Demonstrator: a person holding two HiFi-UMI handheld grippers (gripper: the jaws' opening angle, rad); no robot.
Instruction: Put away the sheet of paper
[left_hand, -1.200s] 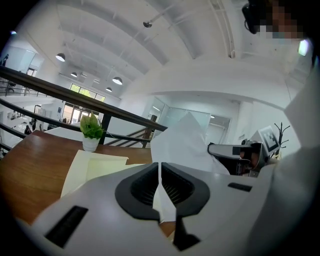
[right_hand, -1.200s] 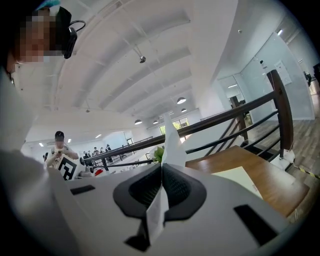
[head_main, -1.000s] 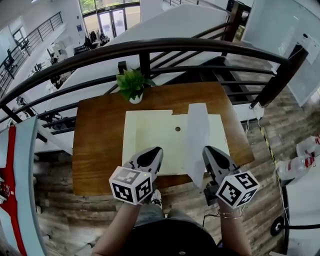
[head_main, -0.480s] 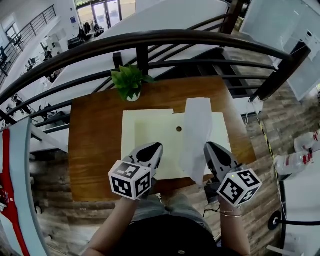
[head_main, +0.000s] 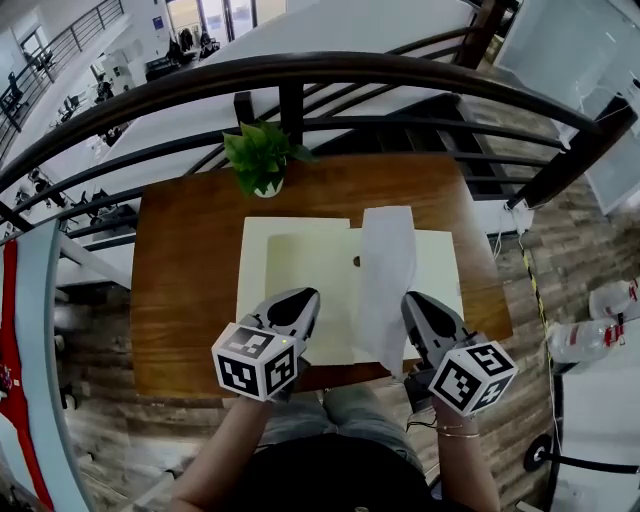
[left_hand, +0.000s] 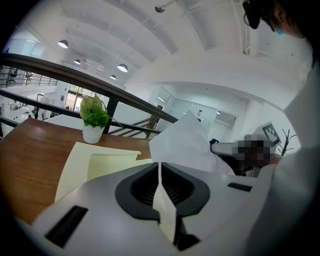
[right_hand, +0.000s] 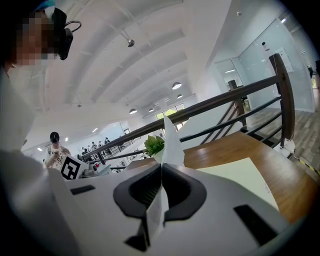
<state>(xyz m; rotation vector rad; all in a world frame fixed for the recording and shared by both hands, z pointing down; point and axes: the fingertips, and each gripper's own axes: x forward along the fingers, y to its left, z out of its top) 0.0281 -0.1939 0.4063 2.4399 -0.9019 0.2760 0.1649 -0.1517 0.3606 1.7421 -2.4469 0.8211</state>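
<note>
My right gripper is clamped tight on the near end of the white sheet of paper, which rises from it above the cream folder on the wooden table. My left gripper is pinched on the folder's near edge. Markings in view: black-and-white square codes on the marker cubes.

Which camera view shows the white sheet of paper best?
The head view: the sheet of paper shows nearly whole, held over the cream folder. The right gripper view catches it edge-on between the jaws; the left gripper view shows only its upper part.
</note>
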